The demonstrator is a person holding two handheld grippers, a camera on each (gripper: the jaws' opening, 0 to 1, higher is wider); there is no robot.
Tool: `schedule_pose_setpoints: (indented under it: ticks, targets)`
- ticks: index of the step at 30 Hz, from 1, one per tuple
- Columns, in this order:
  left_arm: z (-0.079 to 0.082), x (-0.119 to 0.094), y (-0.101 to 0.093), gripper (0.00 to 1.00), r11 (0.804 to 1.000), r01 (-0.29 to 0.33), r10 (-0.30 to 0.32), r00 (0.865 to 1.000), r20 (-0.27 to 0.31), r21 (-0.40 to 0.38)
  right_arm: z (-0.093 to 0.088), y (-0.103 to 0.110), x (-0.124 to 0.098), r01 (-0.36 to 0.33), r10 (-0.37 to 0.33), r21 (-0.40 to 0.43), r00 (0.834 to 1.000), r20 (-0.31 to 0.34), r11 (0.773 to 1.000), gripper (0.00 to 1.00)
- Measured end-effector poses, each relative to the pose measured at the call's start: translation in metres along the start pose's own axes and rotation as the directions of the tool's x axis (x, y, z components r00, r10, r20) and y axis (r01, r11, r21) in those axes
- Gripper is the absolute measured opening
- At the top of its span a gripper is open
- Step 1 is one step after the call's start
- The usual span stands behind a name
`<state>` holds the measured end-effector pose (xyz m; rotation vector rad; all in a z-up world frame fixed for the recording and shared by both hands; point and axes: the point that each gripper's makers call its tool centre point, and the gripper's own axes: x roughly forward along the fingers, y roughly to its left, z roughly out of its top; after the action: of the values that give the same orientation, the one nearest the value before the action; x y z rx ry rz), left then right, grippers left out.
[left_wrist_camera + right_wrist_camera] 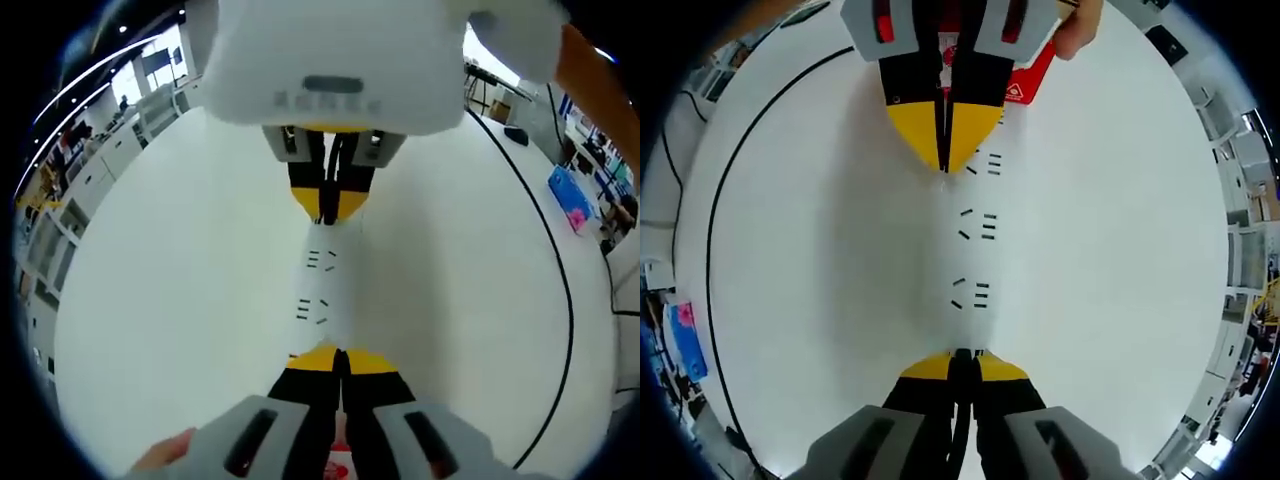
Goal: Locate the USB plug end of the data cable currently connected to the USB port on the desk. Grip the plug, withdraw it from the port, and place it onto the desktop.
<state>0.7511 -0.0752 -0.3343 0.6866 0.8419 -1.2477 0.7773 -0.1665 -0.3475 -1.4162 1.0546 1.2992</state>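
A white power strip (322, 290) with several socket slots lies on the white desk (180, 300), running between my two grippers. In the left gripper view my left gripper (340, 352) is shut, its yellow tips at the strip's near end. The right gripper (333, 212) faces it from the far end, jaws together. In the right gripper view my right gripper (962, 353) is shut at the near end of the power strip (975, 255), and the left gripper (945, 165) points down at the far end, also shut. A black cable (568, 300) curves along the desk's edge.
The black cable (710, 240) sweeps round the desk (1120, 250) on the left of the right gripper view. A red card (1025, 82) lies under the left gripper, with a hand (1080, 30) beside it. A blue box (570, 195) sits beyond the desk edge.
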Motion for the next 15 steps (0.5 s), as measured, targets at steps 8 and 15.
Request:
schedule_pose_setpoints:
  ticks: [8, 15]
  targets:
    - [-0.0017, 0.0, 0.001, 0.01, 1.0, -0.005, 0.005, 1.0, -0.008, -0.01, -0.0007, -0.0038, -0.002, 0.008, -0.008, -0.001, 1.0, 0.006, 1.0, 0.09]
    - [-0.0029, 0.0001, 0.001, 0.01, 1.0, -0.008, 0.008, 1.0, -0.015, -0.014, -0.0002, -0.0026, -0.0022, 0.003, -0.003, -0.022, 1.0, -0.023, 1.0, 0.08]
